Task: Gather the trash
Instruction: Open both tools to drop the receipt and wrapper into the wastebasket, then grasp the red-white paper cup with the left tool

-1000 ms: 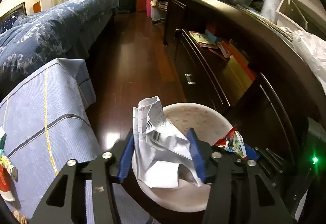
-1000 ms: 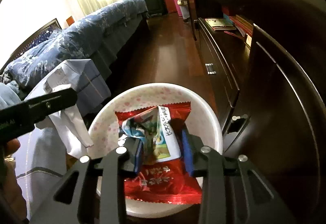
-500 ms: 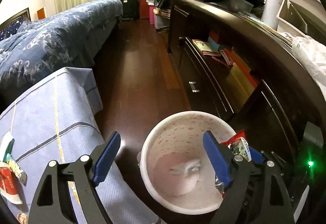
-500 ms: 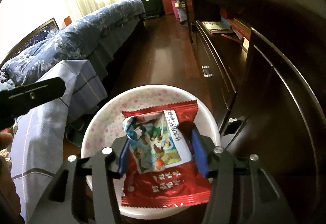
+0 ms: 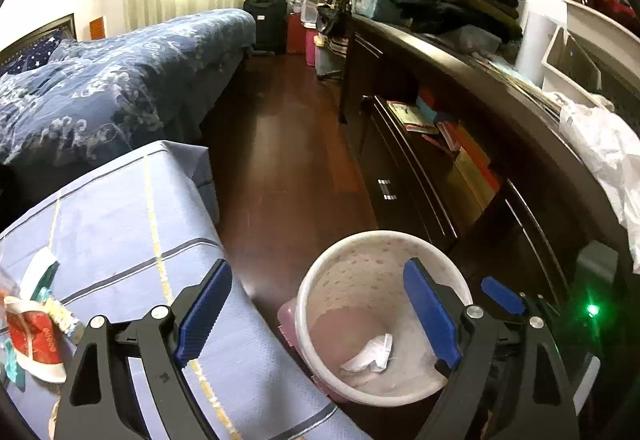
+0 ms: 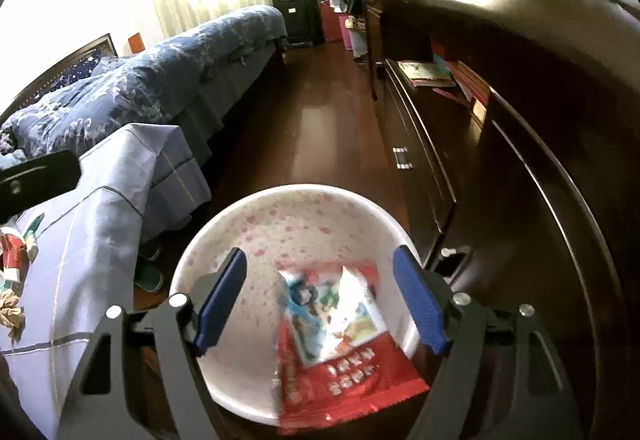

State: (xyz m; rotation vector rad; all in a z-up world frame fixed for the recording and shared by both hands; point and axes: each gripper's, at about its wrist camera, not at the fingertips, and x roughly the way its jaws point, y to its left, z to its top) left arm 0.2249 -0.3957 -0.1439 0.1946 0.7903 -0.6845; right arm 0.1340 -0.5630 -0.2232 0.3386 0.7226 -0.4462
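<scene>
A white bin with pink dots [image 5: 316,280] stands on the floor between the cloth-covered table and the dark cabinet. Crumpled white paper [image 5: 370,356] lies at its bottom. My left gripper [image 5: 318,268] hovers above the bin's left side, its jaws still opening with nothing between them. In the right wrist view my right gripper [image 6: 320,260] hangs over the bin [image 6: 280,195], its jaws opening. A red snack wrapper [image 6: 340,340], blurred, drops loose between the pads [image 6: 420,304] without touching them. More wrappers [image 5: 36,336] lie on the table at the left.
The blue cloth-covered table [image 5: 120,240] is left of the bin, and a dark cabinet with drawers [image 5: 420,191] is close on the right. A bed [image 5: 100,87] stands farther back. Bare wooden floor [image 5: 280,159] runs between them. Slippers [image 6: 148,276] sit under the table's edge.
The left gripper let go of the crumpled paper, which fell into the bin, then rose and drew back. The right gripper's jaws spread, and the red wrapper came free.
</scene>
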